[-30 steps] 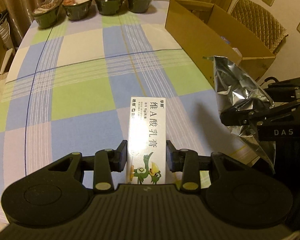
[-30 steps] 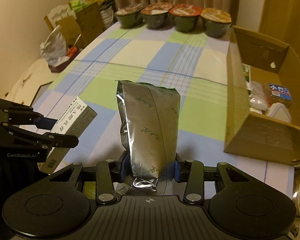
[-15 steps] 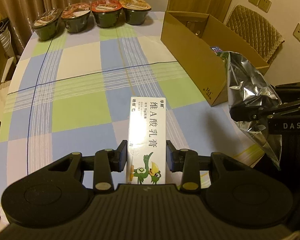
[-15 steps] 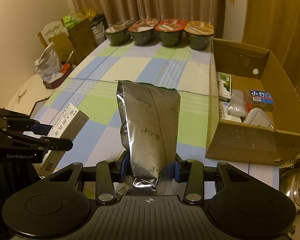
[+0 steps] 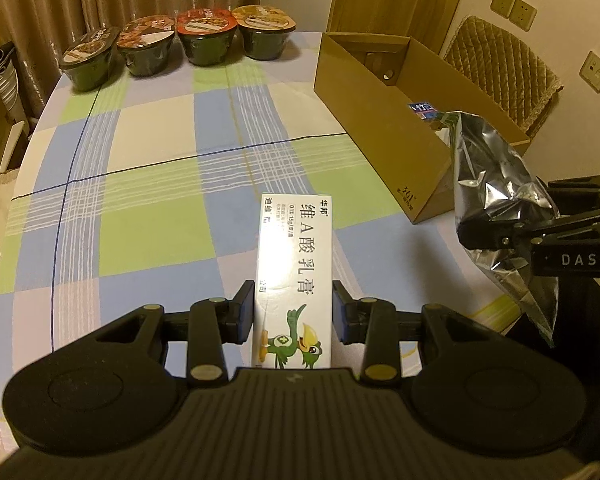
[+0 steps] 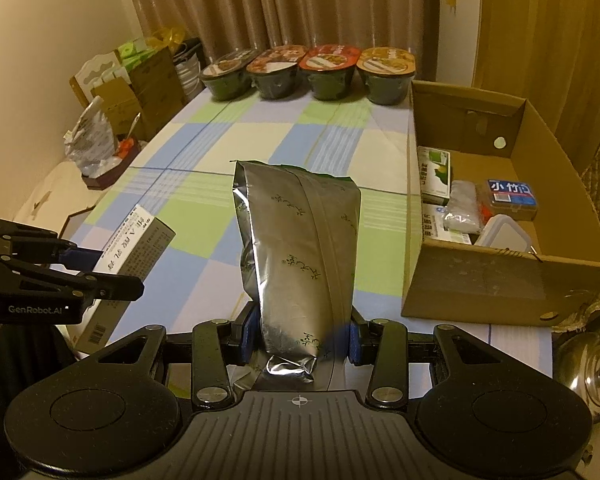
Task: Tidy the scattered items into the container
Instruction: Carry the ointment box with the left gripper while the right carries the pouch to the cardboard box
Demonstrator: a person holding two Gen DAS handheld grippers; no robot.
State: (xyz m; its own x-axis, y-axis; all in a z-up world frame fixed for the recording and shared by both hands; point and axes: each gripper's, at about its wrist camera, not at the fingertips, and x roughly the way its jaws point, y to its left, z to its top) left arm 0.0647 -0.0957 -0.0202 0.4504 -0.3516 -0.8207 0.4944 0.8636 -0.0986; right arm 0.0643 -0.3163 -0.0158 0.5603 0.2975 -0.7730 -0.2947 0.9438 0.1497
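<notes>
The left hand-held gripper [image 5: 293, 312] is closed on a white carton [image 5: 294, 280], which is held between the two blue pads near its lower end. The carton carries Chinese print and a green cartoon bird, and it points forward, above the checked surface [image 5: 148, 200]. In the right wrist view the same carton [image 6: 134, 256] is seen at the left, tilted and lifted off the surface, clamped by the left hand-held gripper [image 6: 112, 276].

The right hand-held gripper [image 6: 300, 334] is closed on a silver foil pouch [image 6: 300, 256], gripped at its lower part, with the pouch standing up and forward between the fingers. In the left wrist view this pouch [image 5: 496, 200] is seen at the right, near the closer corner of the cardboard box [image 5: 380, 128], and it is crumpled where the right hand-held gripper [image 5: 496, 232] presses it.

The cardboard box [image 6: 480, 284] is open and stands at the right side of the surface. Several items lie inside it: a green and white packet [image 6: 434, 176], a small blue-labelled box [image 6: 510, 196], a clear wrapped packet [image 6: 462, 210] and a white lidded container [image 6: 504, 234].

Four instant noodle bowls [image 6: 308, 72] stand in a row at the far edge of the surface, in front of the curtain [image 6: 280, 4].
</notes>
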